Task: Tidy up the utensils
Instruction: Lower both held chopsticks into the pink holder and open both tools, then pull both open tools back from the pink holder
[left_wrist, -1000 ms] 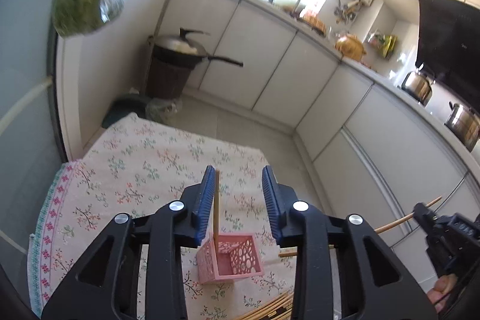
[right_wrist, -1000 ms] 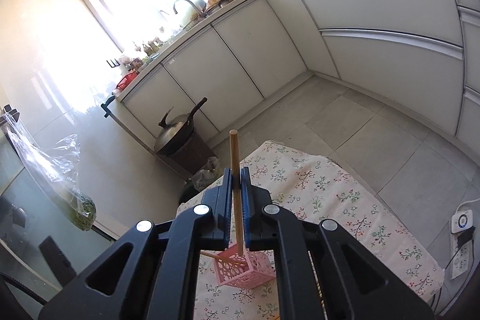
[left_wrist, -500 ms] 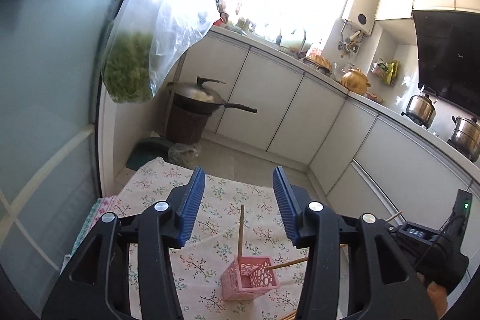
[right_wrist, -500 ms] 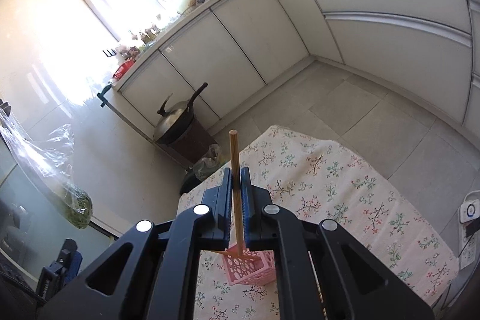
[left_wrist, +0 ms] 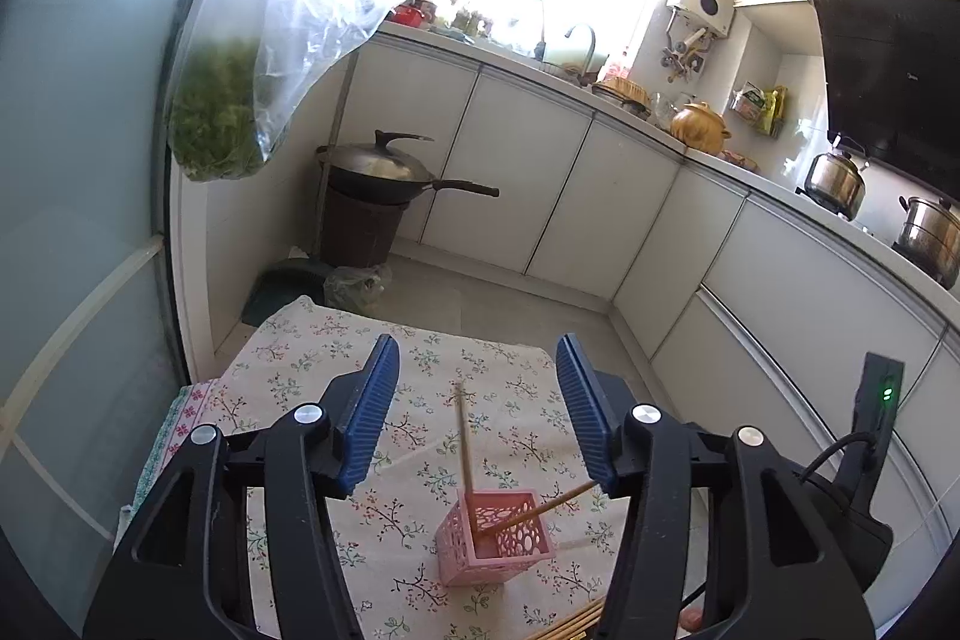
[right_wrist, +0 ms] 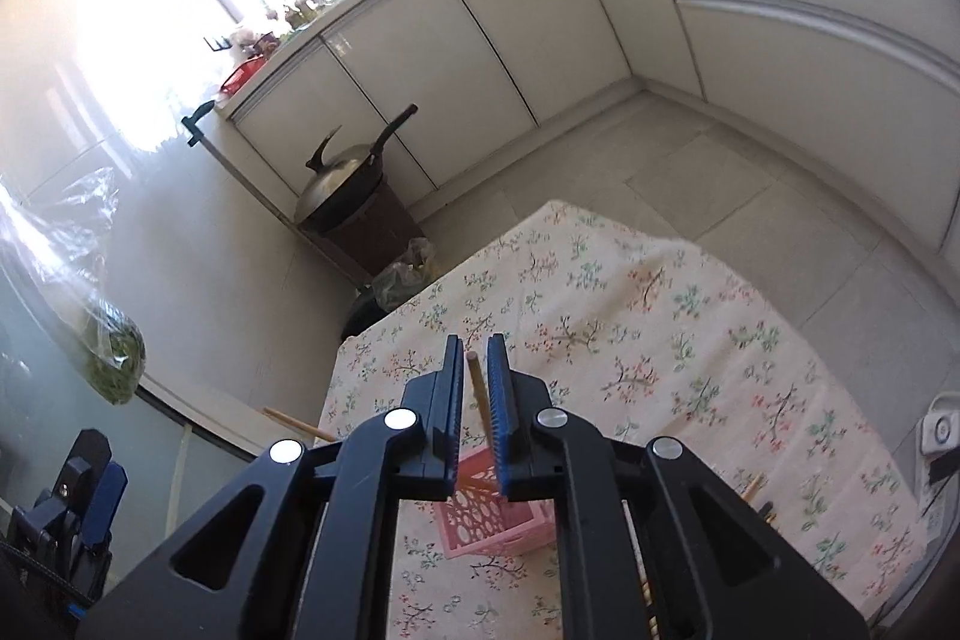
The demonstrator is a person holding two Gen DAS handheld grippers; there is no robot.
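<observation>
A pink lattice holder (left_wrist: 495, 541) stands on the floral tablecloth (left_wrist: 312, 364). Two wooden chopsticks lean in it: one upright (left_wrist: 463, 451), one slanting right (left_wrist: 543, 507). My left gripper (left_wrist: 477, 415) is open and empty, raised above and behind the holder. In the right wrist view the holder (right_wrist: 492, 523) sits just below my right gripper (right_wrist: 477, 403). Its jaws stand slightly apart with a chopstick (right_wrist: 479, 397) between them, its lower end in the holder. More chopsticks (left_wrist: 570, 622) lie at the table's near edge.
A wok (left_wrist: 384, 166) sits on a brown bin by the white cabinets. A plastic bag of greens (left_wrist: 216, 124) hangs at the left by the glass door. Pots (left_wrist: 834, 181) stand on the counter at right. The table's far edge drops to tiled floor (right_wrist: 720, 184).
My left gripper opened, let go of its chopstick in the holder and pulled up and back. My right gripper lowered its chopstick into the holder and its jaws have parted slightly.
</observation>
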